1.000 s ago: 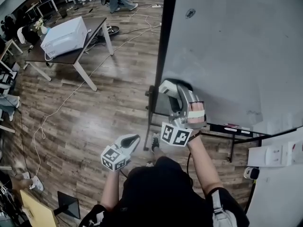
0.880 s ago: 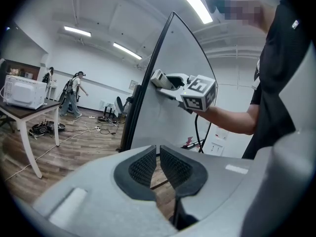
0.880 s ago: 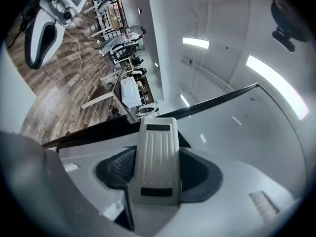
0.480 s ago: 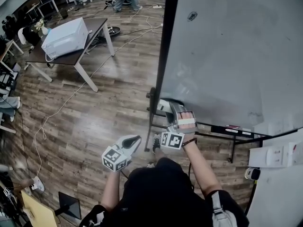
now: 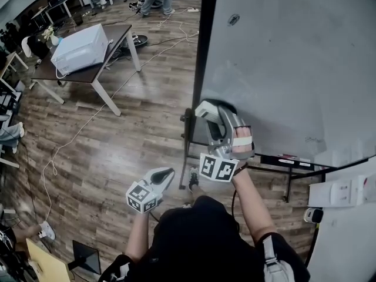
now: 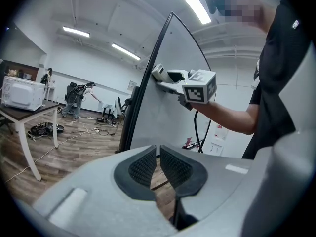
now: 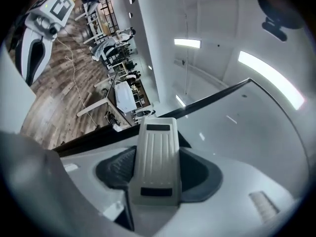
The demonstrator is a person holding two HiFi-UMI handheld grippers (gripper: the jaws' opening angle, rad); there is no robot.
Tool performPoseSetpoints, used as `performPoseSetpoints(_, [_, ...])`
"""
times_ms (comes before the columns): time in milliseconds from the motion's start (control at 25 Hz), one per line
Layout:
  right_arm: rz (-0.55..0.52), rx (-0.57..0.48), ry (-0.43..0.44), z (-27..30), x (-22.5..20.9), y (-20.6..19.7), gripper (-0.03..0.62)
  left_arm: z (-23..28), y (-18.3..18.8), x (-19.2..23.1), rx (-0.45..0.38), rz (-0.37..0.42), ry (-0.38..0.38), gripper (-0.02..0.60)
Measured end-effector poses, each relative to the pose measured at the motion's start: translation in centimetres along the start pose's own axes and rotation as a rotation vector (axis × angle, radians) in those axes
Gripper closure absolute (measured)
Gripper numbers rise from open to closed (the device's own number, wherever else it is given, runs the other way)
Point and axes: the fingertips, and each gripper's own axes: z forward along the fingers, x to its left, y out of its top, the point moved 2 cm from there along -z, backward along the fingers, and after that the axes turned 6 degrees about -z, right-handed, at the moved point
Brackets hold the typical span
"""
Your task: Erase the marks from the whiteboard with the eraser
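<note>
**Eraser clamped in the right gripper, low on the whiteboard's left side**

Head view: The right gripper (image 5: 212, 111) is stretched forward. Its front end lies at the lower left part of the large grey-white whiteboard with a black frame (image 5: 282, 63), near the board's left edge. A few small dark marks (image 5: 313, 140) show low on the board, well apart to the right of this gripper. The left gripper (image 5: 164, 174) hangs lower and more to the left, over the brown wooden plank floor (image 5: 117, 134), apart from the board.

Left gripper view: The two dark pads of this gripper are drawn together, with only a thin slit between them, and they hold nothing. Ahead, the right gripper is seen against the board.

Right gripper view: The white ribbed plastic eraser (image 7: 157, 157) stands between the two jaws, which are closed on its sides. Its long body reaches forward past the jaw tips, toward the board's surface. Whether the eraser touches the board I cannot tell here.
</note>
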Motion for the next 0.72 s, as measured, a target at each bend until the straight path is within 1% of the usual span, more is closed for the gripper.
performPoseSetpoints(40, [-0.018, 0.003, 0.013, -0.1, 1.3, -0.3, 0.341, 0.0, 0.0, -0.2, 0.0, 0.003, -0.002, 0.549])
performPoseSetpoints(120, [-0.064, 0.015, 0.069, -0.1, 5.0, -1.3, 0.341, -0.3, -0.1, -0.5, 0.001, 0.008, -0.006, 0.549])
performPoseSetpoints(240, [-0.134, 0.053, 0.195, -0.6, 11.6, -3.4, 0.341, -0.9, -0.3, -0.9, 0.004, 0.015, -0.008, 0.549])
performPoseSetpoints(320, [-0.124, 0.088, 0.263, -1.2, 14.1, -4.7, 0.341, -1.4, -0.4, -1.3, 0.009, 0.019, -0.007, 0.549])
performPoseSetpoints(360, [-0.1, 0.103, 0.279, -1.5, 14.3, -5.0, 0.341, -1.6, -0.5, -1.4, 0.012, 0.02, -0.006, 0.549])
performPoseSetpoints(440, [-0.05, 0.117, 0.277, -1.6, 13.4, -5.2, 0.341, -2.0, -0.6, -1.5, 0.015, 0.022, -0.001, 0.549])
performPoseSetpoints(520, [0.003, 0.11, 0.272, -1.8, 12.1, -5.1, 0.339, -2.3, -0.9, -1.6, 0.017, 0.023, 0.006, 0.549])
performPoseSetpoints(560, [0.054, 0.098, 0.282, -2.2, 11.6, -4.9, 0.339, -2.5, -1.0, -1.8, 0.016, 0.022, 0.007, 0.549])
performPoseSetpoints(600, [0.13, 0.081, 0.304, -2.7, 11.1, -4.7, 0.339, -2.6, -1.1, -2.1, 0.014, 0.022, 0.006, 0.549])
performPoseSetpoints(720, [0.423, 0.002, 0.397, -4.5, 10.2, -4.0, 0.338, -3.0, -0.9, -2.8, 0.001, 0.026, -0.003, 0.549])
